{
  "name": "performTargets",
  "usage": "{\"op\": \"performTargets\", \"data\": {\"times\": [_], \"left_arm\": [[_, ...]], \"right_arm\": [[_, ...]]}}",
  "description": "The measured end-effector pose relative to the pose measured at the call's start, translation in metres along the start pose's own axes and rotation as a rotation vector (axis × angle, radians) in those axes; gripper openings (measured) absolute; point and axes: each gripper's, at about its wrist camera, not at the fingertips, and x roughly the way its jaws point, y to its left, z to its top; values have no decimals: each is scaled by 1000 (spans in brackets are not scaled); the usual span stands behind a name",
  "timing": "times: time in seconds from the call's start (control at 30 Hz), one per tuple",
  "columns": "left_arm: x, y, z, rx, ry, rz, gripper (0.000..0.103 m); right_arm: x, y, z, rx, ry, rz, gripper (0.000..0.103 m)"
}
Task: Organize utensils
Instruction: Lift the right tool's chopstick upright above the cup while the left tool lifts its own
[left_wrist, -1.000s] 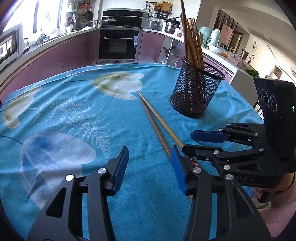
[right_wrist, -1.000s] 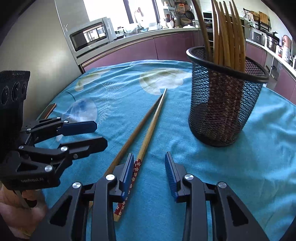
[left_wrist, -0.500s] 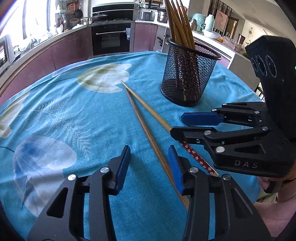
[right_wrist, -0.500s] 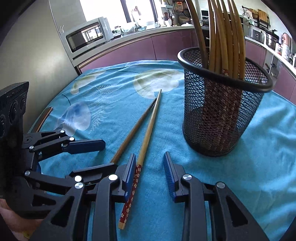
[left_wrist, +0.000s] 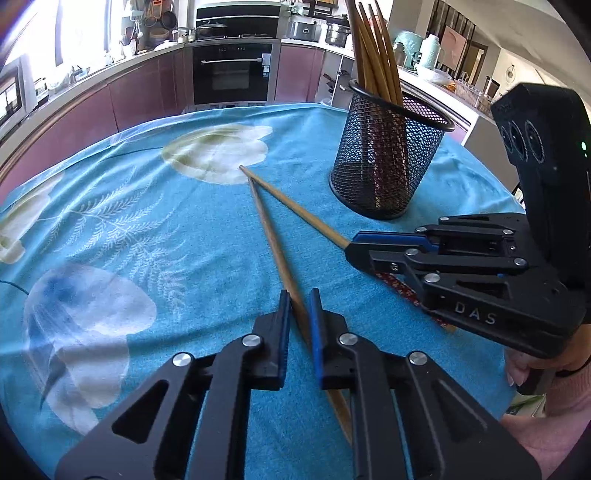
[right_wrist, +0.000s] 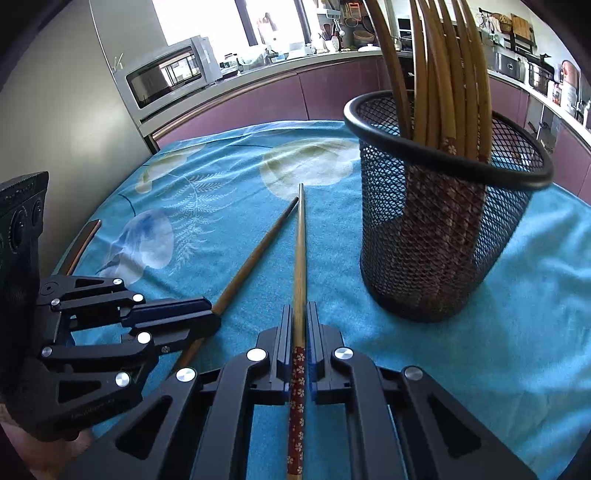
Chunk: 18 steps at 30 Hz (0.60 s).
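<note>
Left gripper (left_wrist: 297, 301) and right gripper (right_wrist: 300, 317) each clamped one chopstick at lower centre (tips still resting on cloth); lifting could let either pivot and slip.

we read "das" in pale letters on the black side plate of the right gripper (left_wrist: 352, 249), seen from the left wrist view. in the right wrist view the left gripper (right_wrist: 216, 323) carries faint embossed lettering on its lower plate and upper housing, too blurred for us to read.
</note>
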Motion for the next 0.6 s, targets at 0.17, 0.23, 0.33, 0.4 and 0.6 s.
{"op": "performTargets", "data": {"times": [0.17, 0.23, 0.33, 0.4, 0.6], "left_arm": [[1, 4, 5, -4, -2, 19, 15], [4, 6, 9, -7, -1, 21, 15], [11, 7, 15, -7, 7, 29, 17], [15, 8, 19, -4, 9, 30, 17], [20, 9, 24, -21, 5, 34, 11]], "right_arm": [[1, 2, 2, -13, 2, -19, 7], [3, 3, 5, -19, 0, -24, 11], [10, 6, 12, -36, -5, -45, 13], [13, 8, 15, -44, -10, -58, 12], [16, 6, 18, -26, -21, -56, 6]]}}
